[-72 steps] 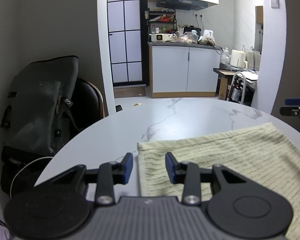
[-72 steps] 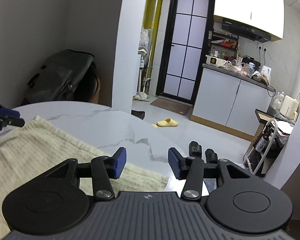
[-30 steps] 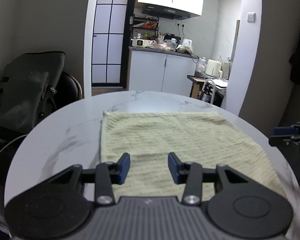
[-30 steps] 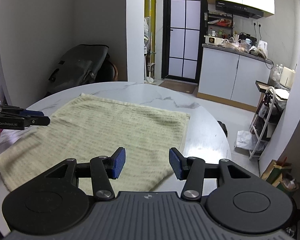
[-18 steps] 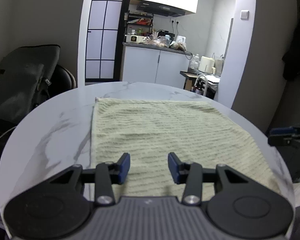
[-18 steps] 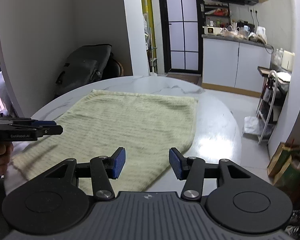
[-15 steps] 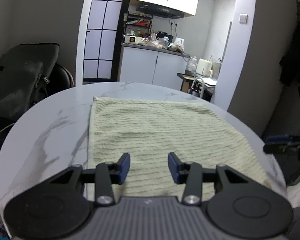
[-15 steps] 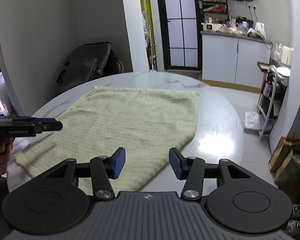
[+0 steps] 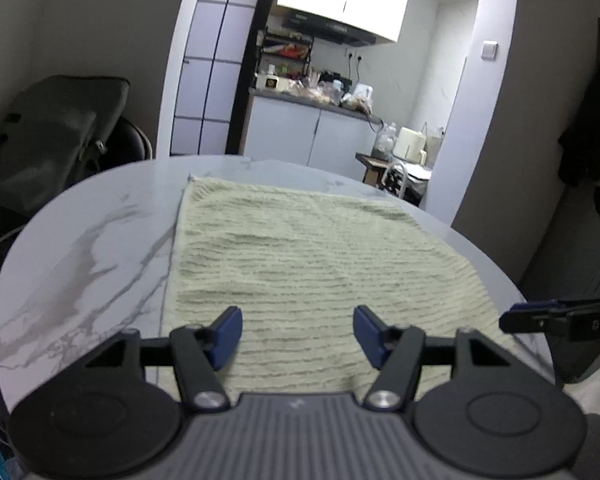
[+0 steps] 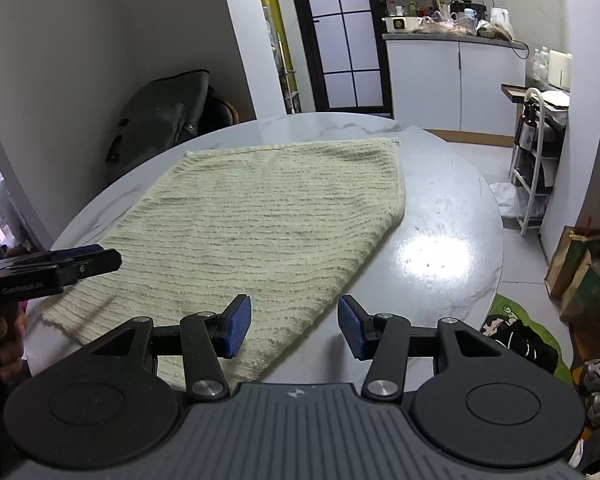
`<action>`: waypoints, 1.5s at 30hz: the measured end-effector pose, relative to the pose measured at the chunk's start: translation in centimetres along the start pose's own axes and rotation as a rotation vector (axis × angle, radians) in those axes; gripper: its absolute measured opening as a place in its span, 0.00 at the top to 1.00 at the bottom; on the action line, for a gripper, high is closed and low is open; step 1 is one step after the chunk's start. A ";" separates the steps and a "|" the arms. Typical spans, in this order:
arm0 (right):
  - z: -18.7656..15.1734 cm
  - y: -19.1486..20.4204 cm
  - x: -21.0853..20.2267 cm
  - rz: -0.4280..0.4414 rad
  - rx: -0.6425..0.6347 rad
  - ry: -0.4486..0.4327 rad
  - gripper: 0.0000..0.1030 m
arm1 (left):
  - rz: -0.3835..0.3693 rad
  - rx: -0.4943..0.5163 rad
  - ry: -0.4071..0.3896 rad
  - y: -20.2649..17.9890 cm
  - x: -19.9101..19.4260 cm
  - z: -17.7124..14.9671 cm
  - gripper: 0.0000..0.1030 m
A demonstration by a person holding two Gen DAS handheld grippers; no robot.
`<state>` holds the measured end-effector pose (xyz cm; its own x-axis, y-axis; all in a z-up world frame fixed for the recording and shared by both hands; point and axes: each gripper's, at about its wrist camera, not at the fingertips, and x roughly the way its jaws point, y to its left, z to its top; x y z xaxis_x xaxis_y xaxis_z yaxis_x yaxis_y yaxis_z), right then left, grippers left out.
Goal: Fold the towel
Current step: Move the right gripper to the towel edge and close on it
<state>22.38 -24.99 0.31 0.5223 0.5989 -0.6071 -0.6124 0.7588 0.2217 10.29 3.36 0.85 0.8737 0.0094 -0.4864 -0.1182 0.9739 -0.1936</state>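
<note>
One towel [image 9: 308, 264], pale green and ribbed, is lying flat and unfolded on one round marble table [image 9: 99, 240]. Two grippers are hovering over its near edge. Left gripper [image 9: 297, 330]: jaws are opening, standing wide apart, nothing between the pads, towel lying below them. Right gripper [image 10: 293, 326]: jaws are sitting parted about midway, gripping nothing, hovering over the towel's near right edge, with the left blue pad over cloth and the right one over bare table. Each gripper is showing up at the edge of the other's view. One dark backpack [image 10: 159, 116] is leaning by the wall behind the table.
</note>
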 end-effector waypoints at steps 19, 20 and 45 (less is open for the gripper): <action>2.4 2.5 0.1 -0.020 -0.138 0.011 0.91 | -0.051 0.028 -0.091 0.6 -0.7 -1.3 0.23; 2.8 2.8 0.1 -0.015 -0.147 0.009 0.91 | -0.052 0.031 -0.093 0.6 -0.8 -1.4 0.23; 8.0 10.8 6.4 0.096 -0.325 0.037 0.90 | -0.062 -0.061 -0.126 2.7 -2.2 -1.6 0.22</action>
<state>23.87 -10.96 4.92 0.4351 0.6490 -0.6241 -0.8177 0.5749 0.0278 7.31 5.63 0.03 0.9319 -0.0179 -0.3622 -0.0878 0.9579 -0.2734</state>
